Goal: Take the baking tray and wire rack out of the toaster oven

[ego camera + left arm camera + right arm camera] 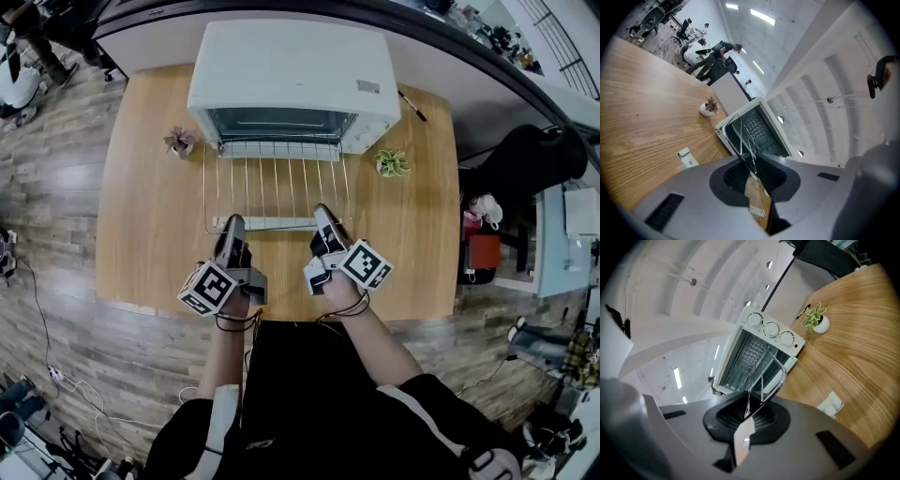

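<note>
The white toaster oven stands at the back of the wooden table with its door folded down flat. The wire rack sticks far out of the oven mouth over the door. My left gripper is shut on the rack's front bar near its left corner, and my right gripper is shut on the same bar near its right corner. In the left gripper view the rack runs from my jaws to the oven. The right gripper view shows the rack likewise. I cannot make out a baking tray.
The door's white handle lies under the rack's front edge. A small potted plant stands left of the oven and a green one to its right. A pen lies by the oven's right side. The table's near edge is just behind my hands.
</note>
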Available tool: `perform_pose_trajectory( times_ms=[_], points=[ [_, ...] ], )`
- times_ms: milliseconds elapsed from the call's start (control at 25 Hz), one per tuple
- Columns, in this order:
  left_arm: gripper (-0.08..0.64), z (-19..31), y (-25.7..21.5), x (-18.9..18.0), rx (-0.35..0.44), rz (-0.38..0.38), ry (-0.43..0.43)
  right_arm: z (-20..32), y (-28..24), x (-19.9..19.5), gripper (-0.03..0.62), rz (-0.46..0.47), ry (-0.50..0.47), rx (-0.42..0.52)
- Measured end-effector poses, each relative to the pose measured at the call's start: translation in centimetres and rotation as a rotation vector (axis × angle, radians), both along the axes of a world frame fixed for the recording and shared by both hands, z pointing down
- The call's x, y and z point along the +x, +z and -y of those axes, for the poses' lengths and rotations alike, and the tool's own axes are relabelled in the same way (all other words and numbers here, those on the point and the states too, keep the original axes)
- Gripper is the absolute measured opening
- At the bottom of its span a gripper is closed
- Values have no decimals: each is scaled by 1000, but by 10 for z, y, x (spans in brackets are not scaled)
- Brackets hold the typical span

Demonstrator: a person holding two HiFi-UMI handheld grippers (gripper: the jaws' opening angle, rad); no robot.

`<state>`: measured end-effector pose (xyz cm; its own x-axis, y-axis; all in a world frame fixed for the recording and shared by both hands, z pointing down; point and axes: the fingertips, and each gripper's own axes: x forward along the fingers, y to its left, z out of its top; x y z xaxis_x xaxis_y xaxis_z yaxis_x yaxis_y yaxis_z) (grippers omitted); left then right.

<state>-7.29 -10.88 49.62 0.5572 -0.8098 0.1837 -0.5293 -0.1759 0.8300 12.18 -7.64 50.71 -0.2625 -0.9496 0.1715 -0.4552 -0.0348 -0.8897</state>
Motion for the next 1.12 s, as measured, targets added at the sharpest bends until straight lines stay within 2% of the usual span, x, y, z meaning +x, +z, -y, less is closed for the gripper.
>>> perform_pose_trajectory(
  times_ms=[240,440,560,880,1120],
  points=[
    [52,-28,0,-14,-14,5,-110,-8,-5,-11,23,-25,-124,-2],
    [52,-62,-2,-38,-21,32,-218,-19,-4,-35,21,-10,-244,4],
    [52,-78,-8,-49,-17,23,-275,-26,-5,-52,21,-4,-305,17],
    [52,-117,-7,-84,-48,-6,-405,-40,-8,-90,21,-25,-420,16],
    [52,-130,-3,-112,-43,-4,-460,-42,0,-120,26,-43,-485,2]
  ],
)
